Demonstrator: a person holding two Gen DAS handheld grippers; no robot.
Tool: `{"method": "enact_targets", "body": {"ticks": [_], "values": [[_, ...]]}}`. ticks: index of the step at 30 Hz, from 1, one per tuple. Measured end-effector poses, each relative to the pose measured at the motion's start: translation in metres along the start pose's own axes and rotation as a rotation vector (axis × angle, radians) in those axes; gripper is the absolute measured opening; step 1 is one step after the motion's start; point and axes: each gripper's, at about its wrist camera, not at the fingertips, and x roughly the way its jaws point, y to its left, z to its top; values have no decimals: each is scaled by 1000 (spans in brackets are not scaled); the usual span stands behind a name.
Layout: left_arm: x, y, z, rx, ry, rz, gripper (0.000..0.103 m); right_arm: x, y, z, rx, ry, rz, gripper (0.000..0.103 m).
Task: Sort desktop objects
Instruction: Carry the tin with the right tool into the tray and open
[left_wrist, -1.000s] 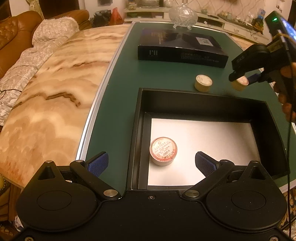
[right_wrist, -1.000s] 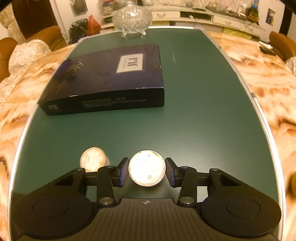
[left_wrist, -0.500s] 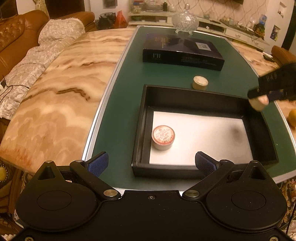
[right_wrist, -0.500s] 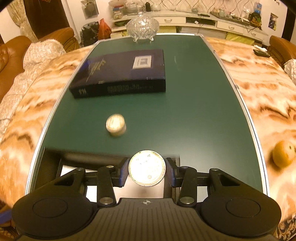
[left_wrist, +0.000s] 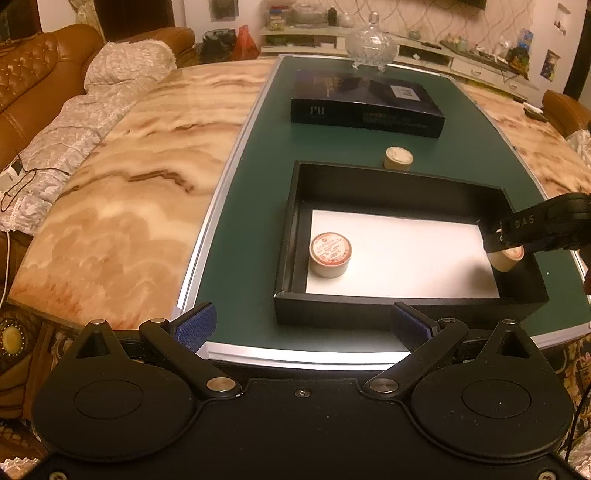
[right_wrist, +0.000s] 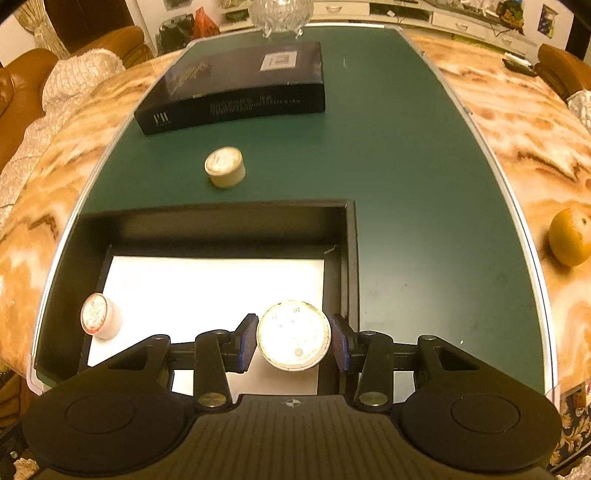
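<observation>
An open tray (right_wrist: 349, 258) sits at the bench's (right_wrist: 424, 184) near edge, one jar (right_wrist: 96, 316) inside near its left wall. Behind the tray stands another jar (right_wrist: 224, 167); farther back lies a flat box (right_wrist: 236, 85), a lidded dish (left_wrist: 372, 46) at the far edge.

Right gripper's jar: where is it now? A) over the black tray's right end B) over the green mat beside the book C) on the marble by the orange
A: the right gripper holds the jar over the white floor at the right end of the black tray.
</observation>
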Motion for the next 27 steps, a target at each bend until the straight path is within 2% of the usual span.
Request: {"method": "enact_targets", "body": {"ticks": [9,27], "values": [[1,-3,-2,10,4,2,102,19,16,-3,-52,33,-16,45],[11,5,-5,4,26,7,102,39,41,-6,-138,61,-166,47]]}}
